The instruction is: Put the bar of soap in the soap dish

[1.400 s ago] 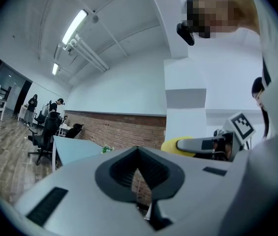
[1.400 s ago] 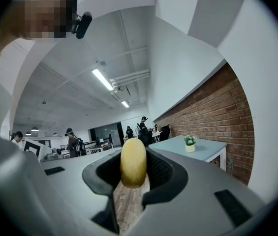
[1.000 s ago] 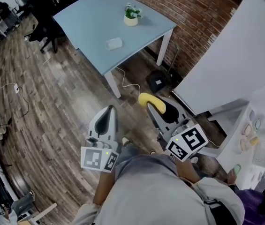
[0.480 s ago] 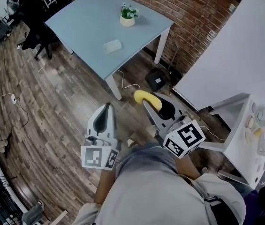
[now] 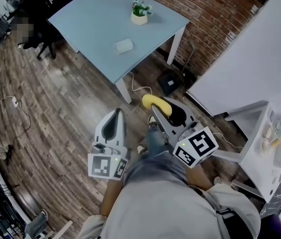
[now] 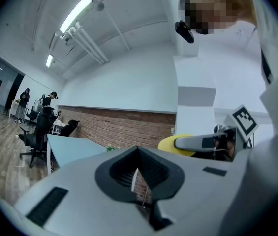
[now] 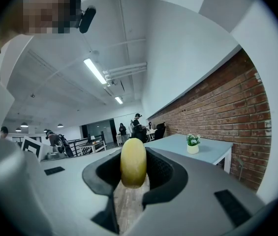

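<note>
The right gripper (image 5: 161,111) clamps the soap (image 5: 154,103), the left gripper (image 5: 115,115) is closed and empty. Well short of the table (image 5: 95,19), the bar could squirt out.

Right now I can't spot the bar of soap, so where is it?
The yellow bar of soap is clamped between the jaws of the right gripper. In the head view it is right of centre, above the wood floor, just short of the blue table.
</note>
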Available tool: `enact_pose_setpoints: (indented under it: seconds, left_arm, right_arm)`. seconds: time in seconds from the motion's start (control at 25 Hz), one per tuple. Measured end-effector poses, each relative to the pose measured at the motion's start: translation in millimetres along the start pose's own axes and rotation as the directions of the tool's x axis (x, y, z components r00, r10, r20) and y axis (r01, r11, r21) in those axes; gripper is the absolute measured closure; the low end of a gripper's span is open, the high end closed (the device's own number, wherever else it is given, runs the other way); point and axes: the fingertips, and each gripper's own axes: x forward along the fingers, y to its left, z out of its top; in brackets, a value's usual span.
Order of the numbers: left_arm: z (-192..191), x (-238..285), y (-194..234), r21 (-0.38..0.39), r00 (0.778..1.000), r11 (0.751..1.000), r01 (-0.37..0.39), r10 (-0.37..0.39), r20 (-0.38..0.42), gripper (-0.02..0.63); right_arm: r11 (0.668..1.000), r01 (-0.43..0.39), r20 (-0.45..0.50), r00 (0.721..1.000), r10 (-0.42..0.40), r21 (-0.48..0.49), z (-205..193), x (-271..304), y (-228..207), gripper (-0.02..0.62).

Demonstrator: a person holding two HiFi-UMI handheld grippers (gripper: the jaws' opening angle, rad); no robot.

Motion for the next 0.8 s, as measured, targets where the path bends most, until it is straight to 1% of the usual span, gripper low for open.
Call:
enact_pose_setpoints:
  seconds: [0.36, 0.56, 0.8]
  left_arm:
    - [-2, 39, 29, 0.006, 1.000, 1.000, -0.021, 0.021, -0.015, 0.603]
    - [-8, 70, 46, -0.001, 0.999, 0.999, -0.034, 0.034, -0.027, 0.603]
    - [-12, 120, 66, -0.003, 0.998, 0.999, -0.043, 0.043, -0.034, 0.603]
  right_arm:
    - [0.999, -0.033, -0.010, 0.999, 0.033, 0.018, 2, 48, -24, 0.479]
    - [0.999, -0.046, -0.030, 0.998, 0.047, 0.025, 2, 78, -48, 0.479]
    - [0.996, -0.078, -0.056, 0.995, 0.080, 0.040, 3, 122, -83, 0.479]
